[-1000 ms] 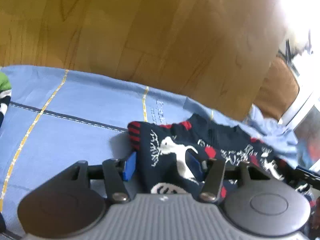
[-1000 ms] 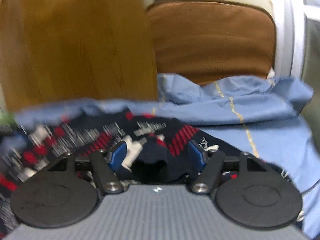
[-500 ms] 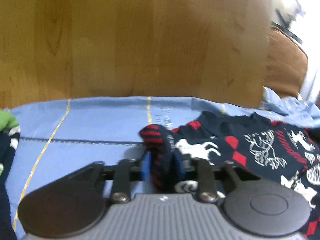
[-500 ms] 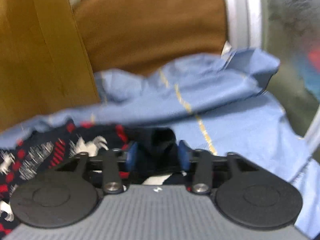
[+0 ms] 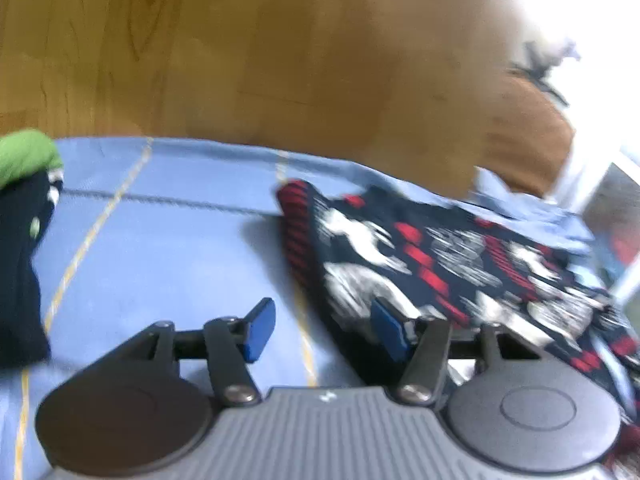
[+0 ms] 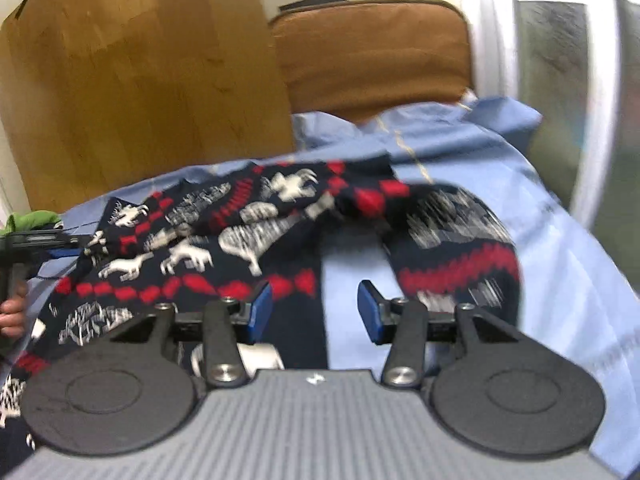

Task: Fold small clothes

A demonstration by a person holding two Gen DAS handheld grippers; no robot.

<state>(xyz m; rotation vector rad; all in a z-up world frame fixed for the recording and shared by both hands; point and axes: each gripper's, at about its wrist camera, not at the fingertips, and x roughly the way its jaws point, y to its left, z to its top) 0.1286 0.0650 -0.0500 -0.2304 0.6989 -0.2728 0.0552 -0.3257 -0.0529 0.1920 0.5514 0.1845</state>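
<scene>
A navy sweater point(image 5: 420, 248) with red bands and white reindeer lies spread on the blue sheet point(image 5: 160, 264). My left gripper point(image 5: 324, 330) hovers at its red-striped left edge. Its jaws are opening; the sweater's edge lies loose between the blue pads point(image 5: 260, 328), pressed by neither. In the right wrist view the sweater point(image 6: 208, 240) fills the left and middle, and one sleeve point(image 6: 460, 240) curves down on the right. My right gripper point(image 6: 314, 314) is open over the gap between body and sleeve, with dark fabric beside its left pad and bare sheet point(image 6: 560, 280) beside the other.
Green and dark clothes point(image 5: 24, 208) are piled at the sheet's left. A wooden board point(image 5: 240, 60) stands behind the bed, a brown cushioned seat back point(image 6: 372, 52) to its right, then a white window frame point(image 6: 600, 120). A hand point(image 6: 12, 316) shows at the left.
Both grippers let go of the sweater folds they pinched half a second ago. The left one opened and drew off to the left; the right one swung back, and the sweater now lies spread.
</scene>
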